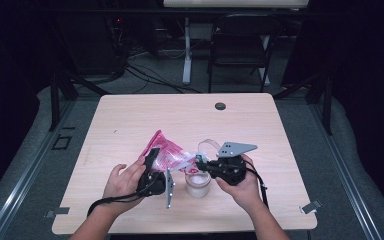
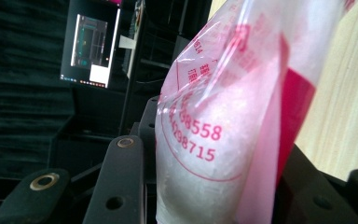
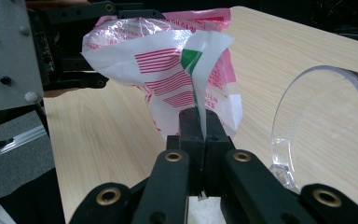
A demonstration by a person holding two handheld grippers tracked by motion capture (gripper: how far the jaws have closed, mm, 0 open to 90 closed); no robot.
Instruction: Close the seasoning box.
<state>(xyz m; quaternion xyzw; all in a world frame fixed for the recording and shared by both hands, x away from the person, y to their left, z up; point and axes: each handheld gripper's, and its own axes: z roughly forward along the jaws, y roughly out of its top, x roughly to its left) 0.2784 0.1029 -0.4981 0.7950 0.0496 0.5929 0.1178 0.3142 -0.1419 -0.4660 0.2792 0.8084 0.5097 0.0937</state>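
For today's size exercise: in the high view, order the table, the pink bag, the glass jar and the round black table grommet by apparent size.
1. table
2. pink bag
3. glass jar, partly hidden by the right tool
4. black grommet, farther off, though clearly smallest

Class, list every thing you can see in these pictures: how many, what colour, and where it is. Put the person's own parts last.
Bag: one, pink, red and white plastic with white powder inside, held above the table between both grippers.
Jar: one, frosted clear, standing near the table's front edge, below the bag.
Lid: one, clear, on the table just behind the right gripper.
Table: one, light wood.
Grommet: one, black, near the table's far edge.
Chair: one, black, behind the table.
Monitor: one, lit, in the dark background.
Left gripper: one, black, clamping the bag's body.
Right gripper: one, black, pinching the bag's edge.
Hands: two, holding the grippers.
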